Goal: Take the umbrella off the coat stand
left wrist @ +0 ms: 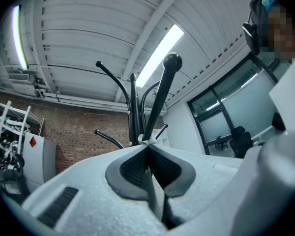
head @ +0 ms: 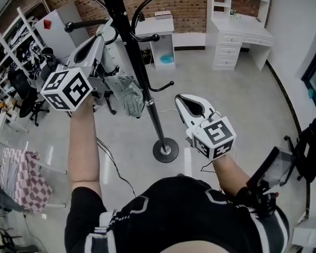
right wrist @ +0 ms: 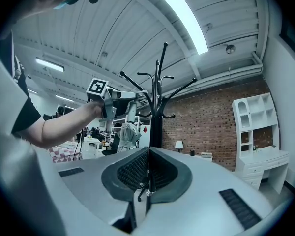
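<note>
One folded grey umbrella hangs from the left gripper beside a black coat stand.

In the head view the umbrella dangles just beside the pole, at about 10 o'clock from the stand's round base, canopy downward. The left gripper's jaws are clenched on a white loop at the umbrella's top end, close to the stand's knob-tipped hooks. The right gripper floats at 3 o'clock of the pole, jaws pressed together with nothing between them. A brick wall and a white desk lie at 12 to 1 o'clock, and a checked cloth at 8 o'clock.
</note>
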Demonstrator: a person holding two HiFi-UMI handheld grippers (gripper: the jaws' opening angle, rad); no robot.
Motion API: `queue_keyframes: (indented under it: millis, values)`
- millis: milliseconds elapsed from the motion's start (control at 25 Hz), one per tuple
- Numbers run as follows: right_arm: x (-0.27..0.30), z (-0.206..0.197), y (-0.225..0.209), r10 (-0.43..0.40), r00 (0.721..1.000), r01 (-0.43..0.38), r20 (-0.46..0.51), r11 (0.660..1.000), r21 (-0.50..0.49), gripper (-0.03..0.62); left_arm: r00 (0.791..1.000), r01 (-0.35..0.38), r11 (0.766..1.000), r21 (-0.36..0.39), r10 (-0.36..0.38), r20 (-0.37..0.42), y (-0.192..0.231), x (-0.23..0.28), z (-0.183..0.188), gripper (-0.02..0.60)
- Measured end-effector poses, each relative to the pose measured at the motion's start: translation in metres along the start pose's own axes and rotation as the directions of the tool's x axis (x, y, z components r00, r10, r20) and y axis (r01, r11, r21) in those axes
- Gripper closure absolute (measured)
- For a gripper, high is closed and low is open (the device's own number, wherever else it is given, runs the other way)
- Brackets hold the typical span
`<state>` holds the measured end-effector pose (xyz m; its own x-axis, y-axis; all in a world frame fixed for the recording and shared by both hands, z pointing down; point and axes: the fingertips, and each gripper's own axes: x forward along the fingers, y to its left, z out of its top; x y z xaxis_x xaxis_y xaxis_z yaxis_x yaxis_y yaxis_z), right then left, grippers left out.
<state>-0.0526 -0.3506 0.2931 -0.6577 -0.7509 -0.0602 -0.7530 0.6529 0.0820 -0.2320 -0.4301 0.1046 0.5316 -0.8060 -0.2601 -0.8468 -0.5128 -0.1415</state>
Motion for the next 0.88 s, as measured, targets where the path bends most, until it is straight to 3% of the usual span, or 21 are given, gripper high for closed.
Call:
queue_keyframes:
  millis: [400, 880]
  values:
    - [-0.003, -0.007, 0.032, 0.007, 1.0, -0.007, -0.028, 1.0, 0.006, 0.586, 0.999, 0.009, 0.999, -0.036, -0.008, 0.035, -0.004, -0.029, 0.02, 0.568]
    - [-0.032, -0.013, 0.058, -0.076, 0.995, 0.078, -0.069, 0.997, 0.025, 0.586, 0.997, 0.036, 0.996, -0.085, -0.03, 0.065, -0.01, -0.041, 0.04, 0.569]
